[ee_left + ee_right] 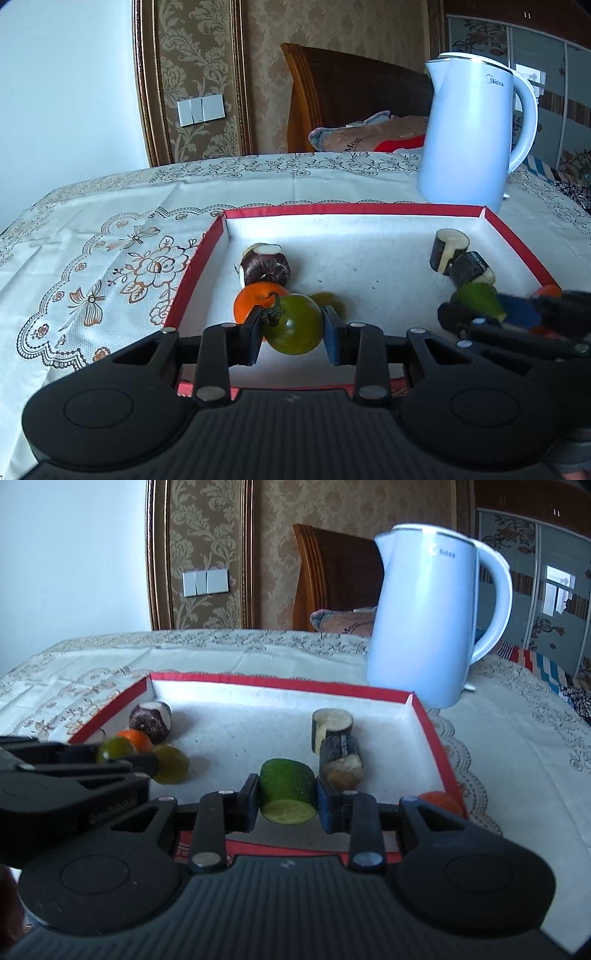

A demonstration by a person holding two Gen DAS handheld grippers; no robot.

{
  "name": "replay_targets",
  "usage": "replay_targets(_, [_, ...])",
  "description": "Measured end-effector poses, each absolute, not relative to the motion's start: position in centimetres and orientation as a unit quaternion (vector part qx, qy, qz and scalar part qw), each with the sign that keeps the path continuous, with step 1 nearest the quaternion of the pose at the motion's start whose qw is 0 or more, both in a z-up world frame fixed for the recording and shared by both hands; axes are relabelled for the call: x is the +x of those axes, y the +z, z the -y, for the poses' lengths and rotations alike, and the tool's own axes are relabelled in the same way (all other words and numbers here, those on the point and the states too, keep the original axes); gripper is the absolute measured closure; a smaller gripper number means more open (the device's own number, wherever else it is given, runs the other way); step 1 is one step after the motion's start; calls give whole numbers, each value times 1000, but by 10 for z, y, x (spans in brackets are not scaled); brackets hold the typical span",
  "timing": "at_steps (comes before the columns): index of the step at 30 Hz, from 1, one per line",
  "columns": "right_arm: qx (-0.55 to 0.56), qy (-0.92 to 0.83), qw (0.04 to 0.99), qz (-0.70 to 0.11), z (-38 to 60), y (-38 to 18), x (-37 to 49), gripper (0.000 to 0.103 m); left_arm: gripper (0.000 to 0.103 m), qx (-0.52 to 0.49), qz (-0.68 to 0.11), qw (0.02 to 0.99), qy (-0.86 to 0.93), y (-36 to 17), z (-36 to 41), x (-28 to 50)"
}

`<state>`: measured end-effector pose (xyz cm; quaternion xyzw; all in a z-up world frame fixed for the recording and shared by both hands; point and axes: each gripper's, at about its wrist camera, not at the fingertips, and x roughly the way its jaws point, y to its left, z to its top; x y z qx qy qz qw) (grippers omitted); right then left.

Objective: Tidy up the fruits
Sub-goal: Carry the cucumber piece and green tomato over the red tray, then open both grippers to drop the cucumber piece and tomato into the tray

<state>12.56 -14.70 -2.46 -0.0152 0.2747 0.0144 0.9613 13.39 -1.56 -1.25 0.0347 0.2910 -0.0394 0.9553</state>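
A red-rimmed box (199,254) with a white floor lies on the table. My left gripper (291,328) is shut on a green tomato (293,325) with a dry stem, at the box's near left. Behind it sit an orange tomato (249,302), another green tomato (328,301) and a dark purple chunk (264,264). My right gripper (287,799) is shut on a green cucumber piece (288,788) at the box's near right. Two dark-skinned cut pieces (332,723) (341,760) stand just behind it. An orange fruit (439,799) lies by the right fingers.
A white electric kettle (472,129) stands behind the box's far right corner on the patterned tablecloth (92,258). A wooden headboard (351,96) and cushions lie beyond the table. The table's left edge is near the wall.
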Motion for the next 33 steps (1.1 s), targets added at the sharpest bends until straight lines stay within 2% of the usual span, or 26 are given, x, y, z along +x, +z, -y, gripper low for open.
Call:
replay_targets(9, [-5, 10, 954, -299, 147, -36, 145, 73, 71, 42, -274, 960, -28, -13, 18, 139])
replay_targets(30, [4, -8, 956, -294, 149, -38, 155, 72, 69, 50, -261, 964, -7, -14, 22, 143])
replay_targets(33, [7, -7, 956, -292, 150, -39, 154, 69, 59, 46, -262, 964, -5, -15, 20, 142])
